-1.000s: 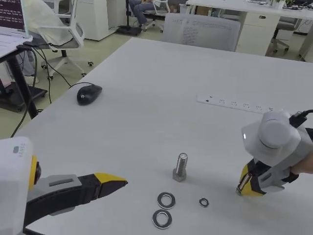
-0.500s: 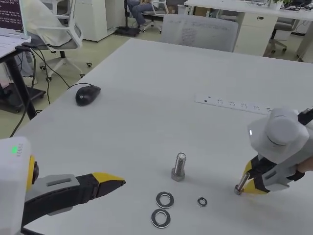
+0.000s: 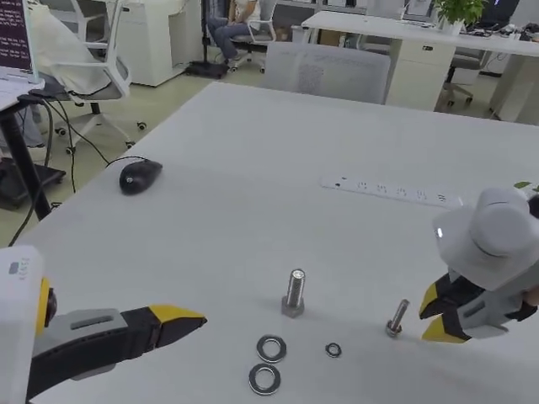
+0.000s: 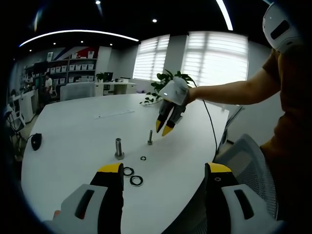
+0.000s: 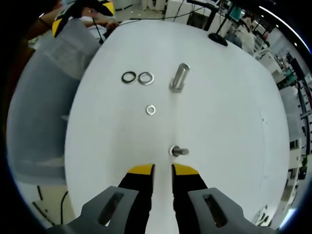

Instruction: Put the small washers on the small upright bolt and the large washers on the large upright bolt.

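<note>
Looking at head view: large bolt (image 3: pixel 293 293) is standing upright toward the near edge of the table (image 3: pixel 253 168), with small bolt (image 3: pixel 397 318) upright to its right. Two large washers (image 3: pixel 271 348) are lying flat, close together, in front of the large bolt. The small washer (image 3: pixel 333 350) is lying between them and the small bolt. At the small bolt, the right gripper (image 3: pixel 431 315) is hovering just beside it, tongs slightly parted and gripping nothing. Well left of the washers, the left gripper (image 3: pixel 181 319) is showing side-on, so cannot tell its gap here. Bare tabletop is running back to the mouse (image 3: pixel 139 175) and power strip (image 3: pixel 390 192).

Left gripper view: own tongs are standing spread wide and empty. The table's curved edge is running down by the right-hand jaw, chair (image 4: pixel 248 156) beyond it. A person's arm (image 4: pixel 219 92) is reaching in behind the right gripper.

Right gripper view: own tongs are sitting nearly together with a narrow gap. The small bolt is just ahead of the tips, not touching. Washers and large bolt are lying farther ahead.
</note>
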A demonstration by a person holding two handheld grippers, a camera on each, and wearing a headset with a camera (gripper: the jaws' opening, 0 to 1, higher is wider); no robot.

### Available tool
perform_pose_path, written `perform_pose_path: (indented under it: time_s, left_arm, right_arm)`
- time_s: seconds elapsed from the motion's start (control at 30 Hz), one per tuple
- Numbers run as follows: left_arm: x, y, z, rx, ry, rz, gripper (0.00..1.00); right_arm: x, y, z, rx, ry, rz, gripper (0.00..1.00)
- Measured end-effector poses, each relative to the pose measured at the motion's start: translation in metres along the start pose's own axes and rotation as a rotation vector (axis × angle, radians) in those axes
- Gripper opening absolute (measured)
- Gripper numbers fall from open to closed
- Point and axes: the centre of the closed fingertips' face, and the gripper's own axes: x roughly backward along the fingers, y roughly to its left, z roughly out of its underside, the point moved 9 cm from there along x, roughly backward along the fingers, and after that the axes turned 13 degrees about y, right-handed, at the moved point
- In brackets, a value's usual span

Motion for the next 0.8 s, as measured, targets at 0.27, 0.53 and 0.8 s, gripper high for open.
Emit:
perform_pose_path:
  time_s: [0.27,0.53,0.8]
  left_arm:
    - [0.006,-0.005,-0.001,-0.011,-0.007,-0.009,0.67]
    - [0.012,-0.006,0.0,-0.015,-0.019,-0.016,0.67]
    - [0.02,-0.005,0.003,-0.009,-0.029,-0.029,0.67]
  right_arm:
    - [0.003,0.026,-0.022,0.053,-0.034,-0.02,0.15]
    - [-0.003,0.035,-0.047,0.093,-0.057,-0.039,0.15]
    - [-0.015,0.026,-0.065,0.122,-0.052,-0.058,0.15]
